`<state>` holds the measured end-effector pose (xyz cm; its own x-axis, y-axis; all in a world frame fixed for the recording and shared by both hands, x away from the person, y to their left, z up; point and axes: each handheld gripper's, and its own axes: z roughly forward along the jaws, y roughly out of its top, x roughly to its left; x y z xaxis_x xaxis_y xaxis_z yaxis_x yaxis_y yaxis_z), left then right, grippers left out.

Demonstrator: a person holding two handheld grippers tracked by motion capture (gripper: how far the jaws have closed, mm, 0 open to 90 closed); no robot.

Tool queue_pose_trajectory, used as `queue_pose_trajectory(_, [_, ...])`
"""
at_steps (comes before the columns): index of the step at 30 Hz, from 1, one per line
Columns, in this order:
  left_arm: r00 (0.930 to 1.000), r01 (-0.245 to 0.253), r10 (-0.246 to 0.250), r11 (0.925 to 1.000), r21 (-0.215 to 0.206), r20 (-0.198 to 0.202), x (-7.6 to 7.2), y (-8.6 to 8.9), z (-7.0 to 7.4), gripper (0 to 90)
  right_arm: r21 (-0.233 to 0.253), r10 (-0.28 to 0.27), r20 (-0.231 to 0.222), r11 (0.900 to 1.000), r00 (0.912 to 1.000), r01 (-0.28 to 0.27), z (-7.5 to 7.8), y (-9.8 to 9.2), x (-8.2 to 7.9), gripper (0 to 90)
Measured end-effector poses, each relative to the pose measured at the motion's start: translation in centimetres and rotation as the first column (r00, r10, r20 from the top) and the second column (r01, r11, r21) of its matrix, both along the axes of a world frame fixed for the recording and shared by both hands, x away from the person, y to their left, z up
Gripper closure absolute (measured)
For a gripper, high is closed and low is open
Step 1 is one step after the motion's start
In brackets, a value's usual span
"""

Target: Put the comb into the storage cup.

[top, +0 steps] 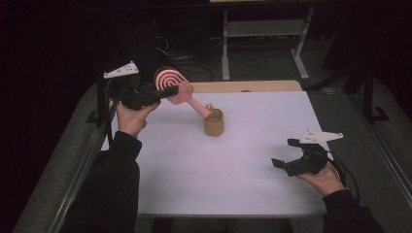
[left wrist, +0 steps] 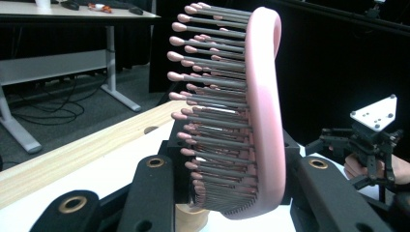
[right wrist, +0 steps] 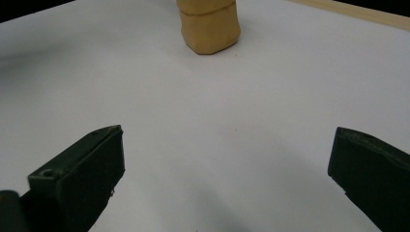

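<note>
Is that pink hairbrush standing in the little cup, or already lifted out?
Partly in: the pink hairbrush leans steeply, handle end in the cup, while the left gripper grips its head.

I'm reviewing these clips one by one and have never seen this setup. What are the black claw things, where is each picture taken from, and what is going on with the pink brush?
There is no robot here. A person holds a hand-held gripper in each hand, each with two black fingers. The high view looks down on the white table from above the person. The other two pictures come from small cameras riding on the grippers, looking along their fingers.

The left gripper is shut on the head of a pink hairbrush; the left gripper view shows its bristles up close. The brush's handle slants down into a tan cup standing on the table. The right gripper is open and holds nothing, near the table's right edge; its view shows the cup farther off.
</note>
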<state>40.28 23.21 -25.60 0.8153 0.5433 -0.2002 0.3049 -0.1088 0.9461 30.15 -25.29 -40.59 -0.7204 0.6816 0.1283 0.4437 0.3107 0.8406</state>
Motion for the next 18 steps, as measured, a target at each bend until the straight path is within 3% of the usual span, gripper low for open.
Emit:
queue_pose_trajectory(8, [1.0000, -0.002, 0.002, 1.0000, -0.002, -0.003, 0.9, -0.8, 0.0, 63.8, 0.003, -0.022, 0.016, 1.000, 0.9996, 0.022, -0.9, -0.9, -1.0, 0.0])
queue_pose_trajectory(18, [0.9999, -0.001, 0.002, 0.9996, 0.027, -0.014, 1.7, -2.0, -0.9, 63.8, 0.016, -0.055, 0.027, 0.998, 0.9981, 0.055, -1.4, -2.0, -1.7, 0.0])
